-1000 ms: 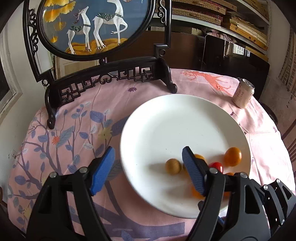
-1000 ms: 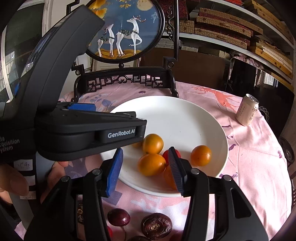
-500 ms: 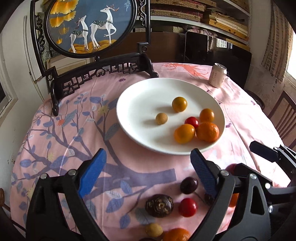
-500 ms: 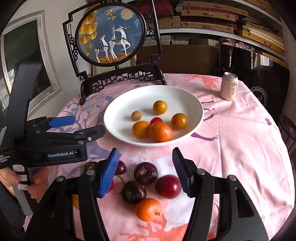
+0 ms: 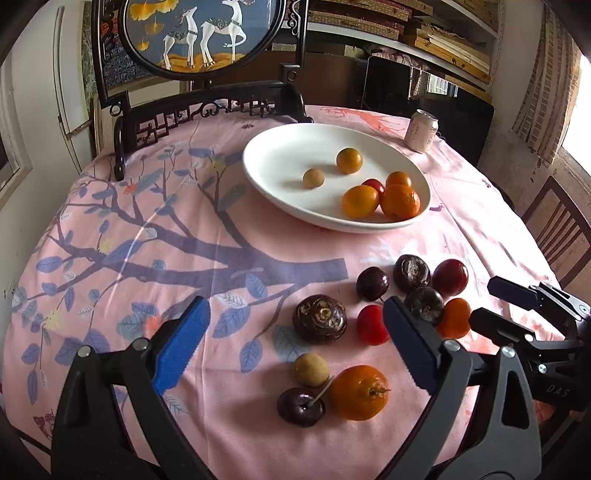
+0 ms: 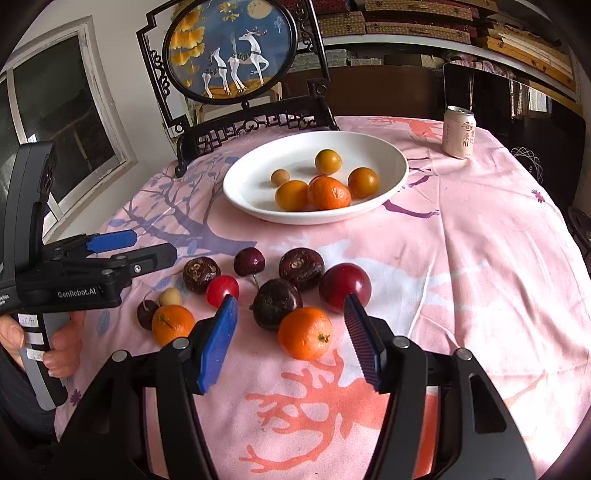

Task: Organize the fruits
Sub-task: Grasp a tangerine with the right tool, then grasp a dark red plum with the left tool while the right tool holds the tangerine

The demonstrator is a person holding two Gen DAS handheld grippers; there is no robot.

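A white plate (image 5: 280,155) (image 6: 384,147) holds several fruits: oranges, a red tomato and a small tan longan (image 5: 313,178). Several loose fruits lie on the pink cloth in front of it: an orange (image 5: 359,392) (image 6: 172,328), a second orange (image 6: 305,333), dark water chestnuts (image 5: 320,317) (image 6: 277,303), cherries, a red tomato (image 5: 372,324) and a plum (image 6: 345,287). My left gripper (image 5: 295,343) is open and empty above the near fruits. My right gripper (image 6: 290,334) is open and empty, its jaws on either side of the second orange.
A drink can (image 5: 421,131) (image 6: 458,132) stands at the table's far right. A black carved stand with a round deer picture (image 5: 207,33) (image 6: 231,55) rises behind the plate. A wooden chair (image 5: 561,229) stands at the right.
Both grippers have pulled back from the plate toward the table's near edge. The loose fruits on the cloth now sit between and just before the jaws. Both stay open.
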